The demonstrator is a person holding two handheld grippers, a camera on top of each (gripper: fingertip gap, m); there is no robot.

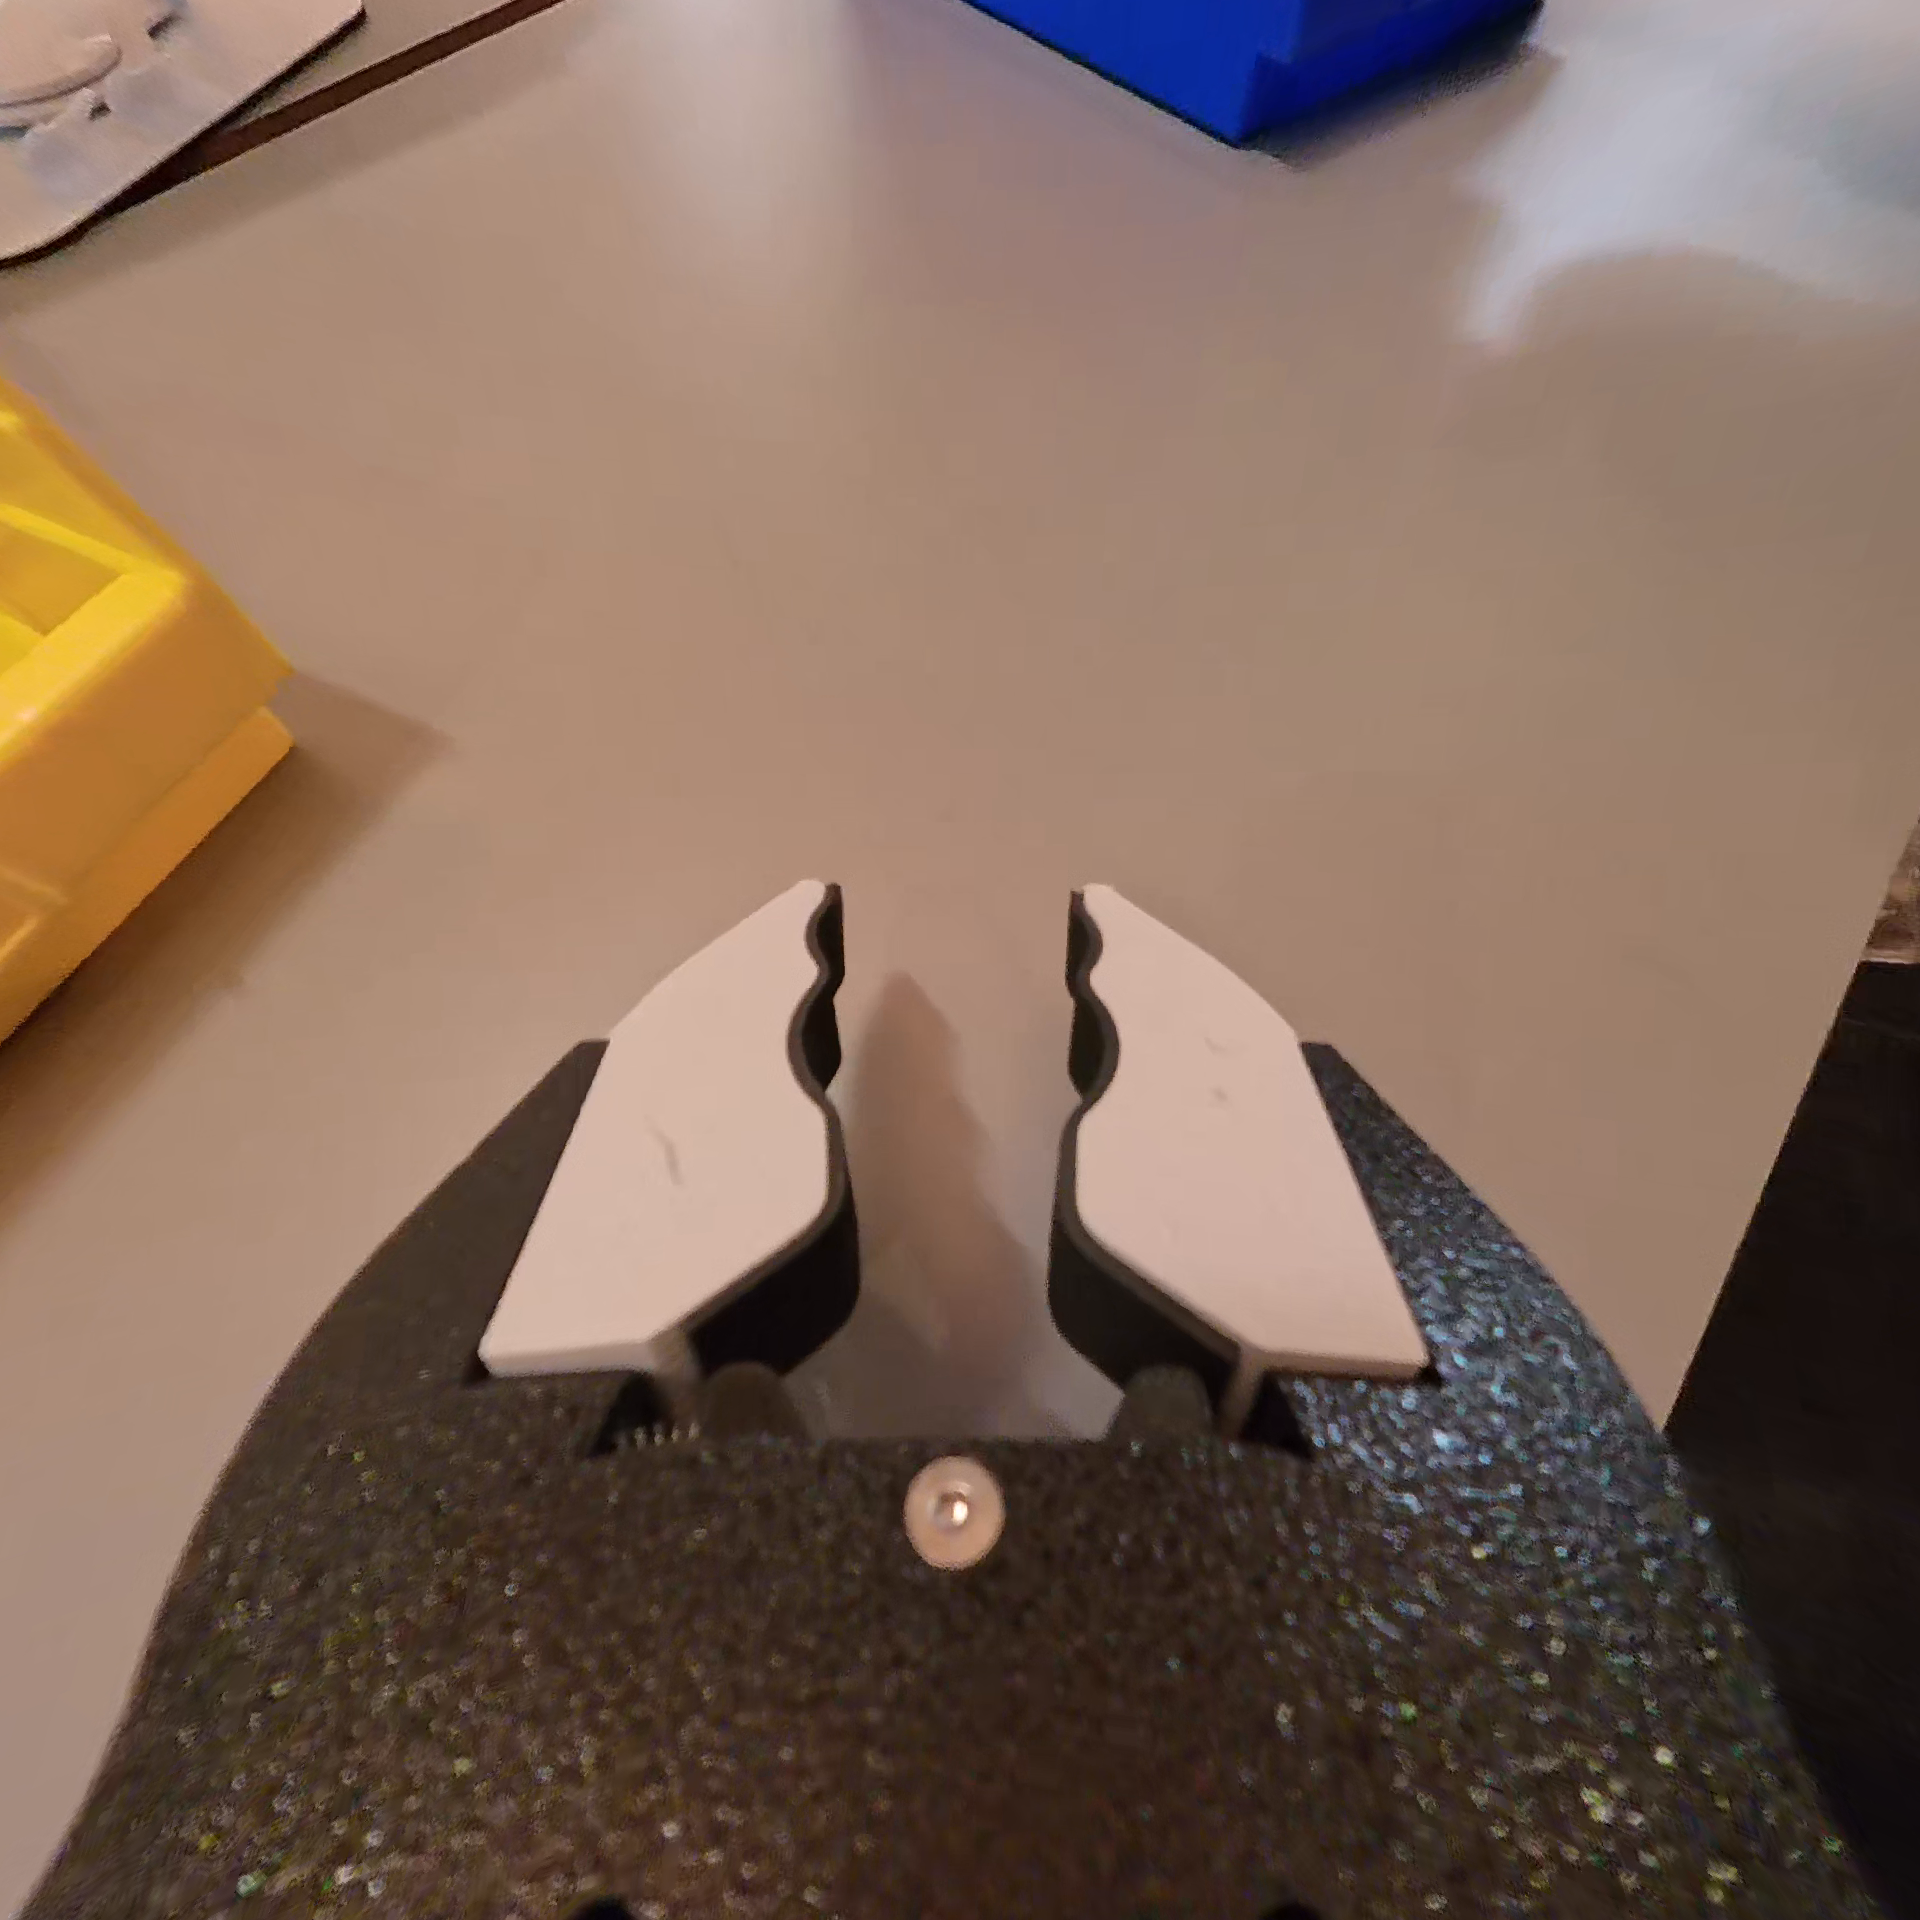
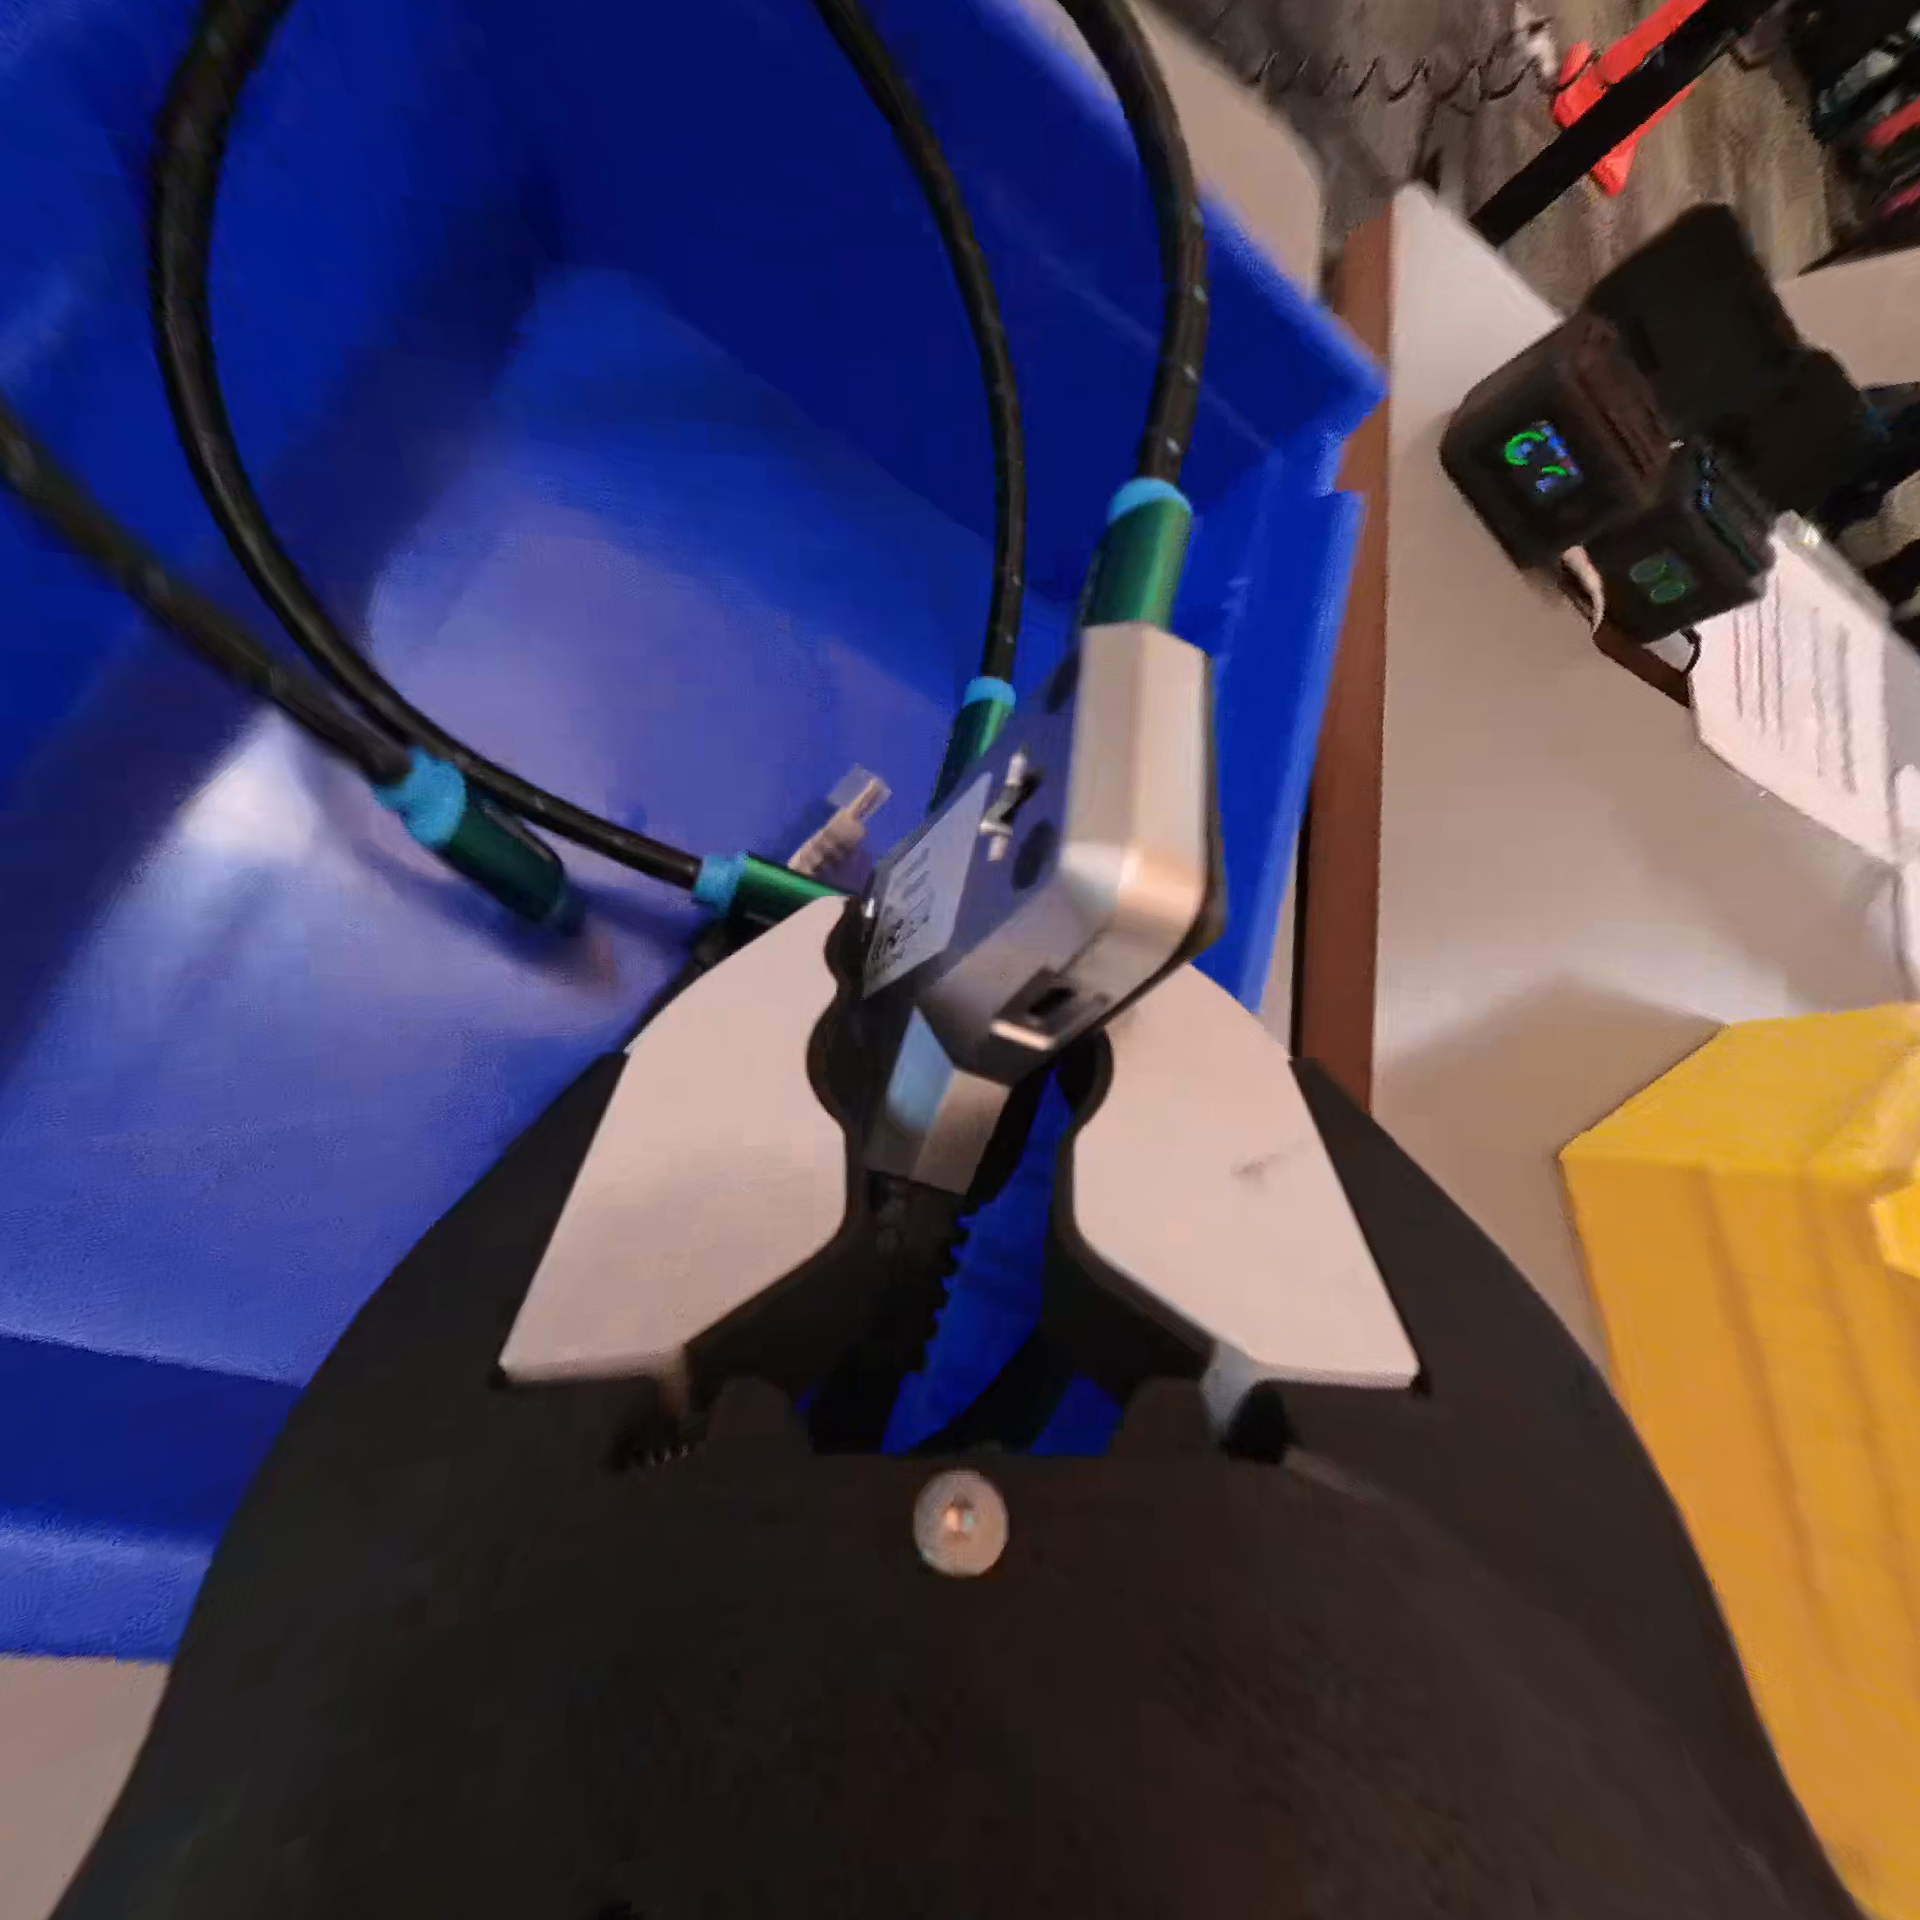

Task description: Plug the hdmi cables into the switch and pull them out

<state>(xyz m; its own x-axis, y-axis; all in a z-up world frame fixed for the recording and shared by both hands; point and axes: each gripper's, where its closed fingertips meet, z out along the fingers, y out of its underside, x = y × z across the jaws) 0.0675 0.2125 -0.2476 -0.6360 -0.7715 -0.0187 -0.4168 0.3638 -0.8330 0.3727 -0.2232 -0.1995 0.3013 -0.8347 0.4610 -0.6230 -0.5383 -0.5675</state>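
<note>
My right gripper (image 2: 966, 997) is clamped on the silver switch (image 2: 1049, 873), whose long axis tilts up and right above the blue bin (image 2: 312, 1039) (cables (image 2: 987, 312) seem plugged in it), while my left gripper (image 1: 956, 914), fingers apart, holds nothing over the bare table (image 1: 935, 520).

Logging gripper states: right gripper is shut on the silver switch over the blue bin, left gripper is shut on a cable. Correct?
Not quite. The left gripper is open and holds nothing, over bare table, as the left wrist view shows. The rest stands: the right gripper is shut on the silver switch over the blue bin.
</note>
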